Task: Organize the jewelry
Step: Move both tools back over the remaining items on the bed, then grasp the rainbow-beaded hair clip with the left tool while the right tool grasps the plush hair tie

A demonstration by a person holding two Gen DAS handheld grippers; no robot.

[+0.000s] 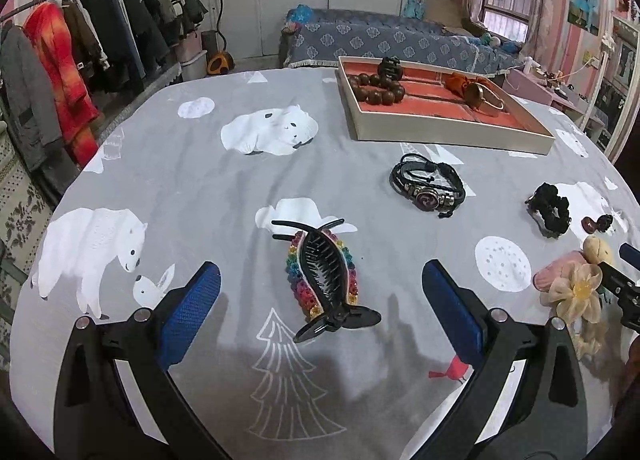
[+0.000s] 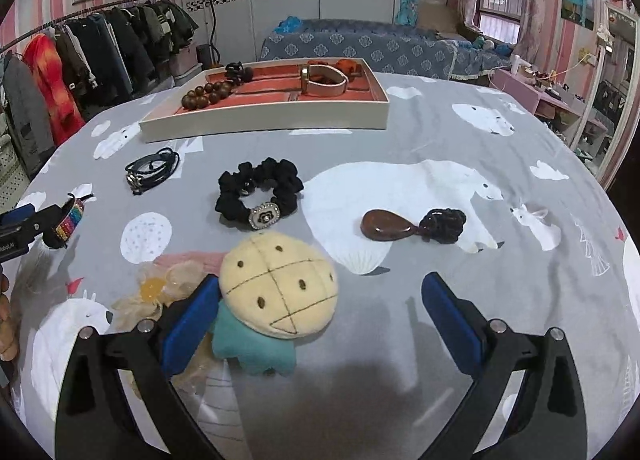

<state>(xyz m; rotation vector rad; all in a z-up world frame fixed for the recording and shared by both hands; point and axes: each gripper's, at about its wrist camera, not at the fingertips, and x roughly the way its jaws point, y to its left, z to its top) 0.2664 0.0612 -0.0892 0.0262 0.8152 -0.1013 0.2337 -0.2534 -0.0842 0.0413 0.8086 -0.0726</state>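
Observation:
A black hair claw with rainbow beads (image 1: 324,280) lies on the grey bear-print cloth between the open fingers of my left gripper (image 1: 320,300). My right gripper (image 2: 320,312) is open around a yellow plush toy with a teal body (image 2: 276,300), its left finger (image 2: 192,324) close against the toy. A cream tray with a red lining (image 1: 448,127) (image 2: 264,119) stands at the far side and holds wooden beads (image 1: 376,87), a black clip and a watch (image 2: 324,79). A black leather bracelet (image 1: 428,187) (image 2: 152,169), a black scrunchie (image 2: 260,195) (image 1: 550,211) and a brown hair tie (image 2: 412,223) lie loose.
A cream fabric flower clip (image 1: 576,292) (image 2: 156,292) lies on a pink item beside the plush toy. The left gripper shows at the left edge of the right wrist view (image 2: 24,223). A clothes rack (image 1: 80,59) stands left and a bed (image 1: 400,39) behind.

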